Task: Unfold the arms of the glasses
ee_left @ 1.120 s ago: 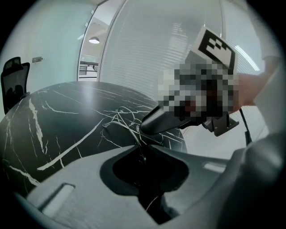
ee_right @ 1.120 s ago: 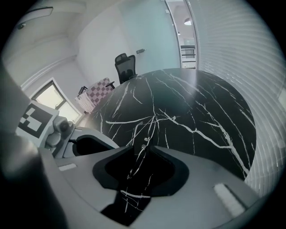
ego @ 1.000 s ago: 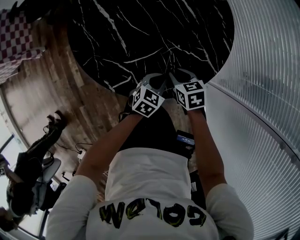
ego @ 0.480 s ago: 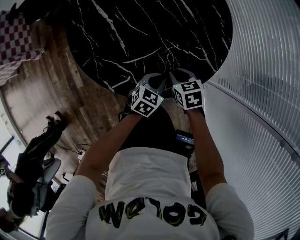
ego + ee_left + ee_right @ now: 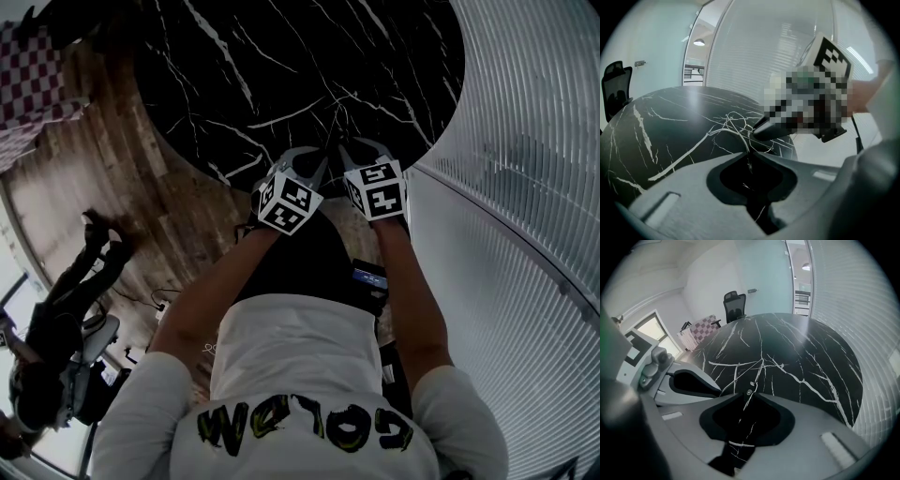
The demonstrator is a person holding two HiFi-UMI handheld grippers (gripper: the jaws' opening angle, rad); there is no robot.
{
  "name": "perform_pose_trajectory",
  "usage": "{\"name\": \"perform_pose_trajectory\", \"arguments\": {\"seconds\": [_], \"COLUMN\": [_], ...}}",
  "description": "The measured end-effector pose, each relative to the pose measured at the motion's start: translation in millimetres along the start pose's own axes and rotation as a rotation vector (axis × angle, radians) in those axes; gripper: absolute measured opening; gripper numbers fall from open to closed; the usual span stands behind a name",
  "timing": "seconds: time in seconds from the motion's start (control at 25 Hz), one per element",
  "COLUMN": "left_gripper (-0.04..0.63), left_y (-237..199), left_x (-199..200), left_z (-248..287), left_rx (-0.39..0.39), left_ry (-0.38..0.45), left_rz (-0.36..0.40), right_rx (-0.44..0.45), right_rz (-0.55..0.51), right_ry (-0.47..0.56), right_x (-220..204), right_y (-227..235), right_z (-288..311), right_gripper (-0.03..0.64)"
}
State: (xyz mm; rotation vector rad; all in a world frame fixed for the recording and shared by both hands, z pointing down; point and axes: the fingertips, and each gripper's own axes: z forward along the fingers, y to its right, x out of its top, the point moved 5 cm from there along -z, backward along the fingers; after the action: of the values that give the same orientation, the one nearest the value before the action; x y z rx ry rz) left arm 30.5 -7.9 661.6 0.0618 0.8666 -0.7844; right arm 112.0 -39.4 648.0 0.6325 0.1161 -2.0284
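My jaws have just been closing: left gripper (image 5: 749, 156) pinches the wire glasses (image 5: 742, 139) steady, right gripper (image 5: 749, 395) pinches a hinge (image 5: 749, 391) to unfold.

Table (image 5: 281, 66): black marble, white veining.
Floor (image 5: 122, 197): brown wood planks.
Wall (image 5: 534, 141): pale grey, fine ribbed lines.
Cloth (image 5: 28, 84): pinkish-red and white check.
Shirt (image 5: 300, 356): white, yellow-and-black lettering.
Left gripper (image 5: 749, 154), right gripper (image 5: 748, 393): grey shells.
Marker cubes (image 5: 286, 202): white, black squares.
Glasses (image 5: 740, 125): thin silvery wire.
Chair (image 5: 735, 305): black.
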Motion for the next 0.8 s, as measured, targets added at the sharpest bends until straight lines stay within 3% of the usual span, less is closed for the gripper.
{"name": "perform_pose_trajectory", "arguments": {"seconds": [0.8], "left_gripper": [0.025], "left_y": [-35], "left_x": [-8], "left_z": [-19], "left_rx": [0.081], "left_ry": [-0.028], "left_rz": [0.009], "right_rx": [-0.056], "right_rz": [-0.078], "right_ry": [-0.024], "right_x": [0], "right_y": [7], "right_z": [-4], "right_gripper": [0.043]}}
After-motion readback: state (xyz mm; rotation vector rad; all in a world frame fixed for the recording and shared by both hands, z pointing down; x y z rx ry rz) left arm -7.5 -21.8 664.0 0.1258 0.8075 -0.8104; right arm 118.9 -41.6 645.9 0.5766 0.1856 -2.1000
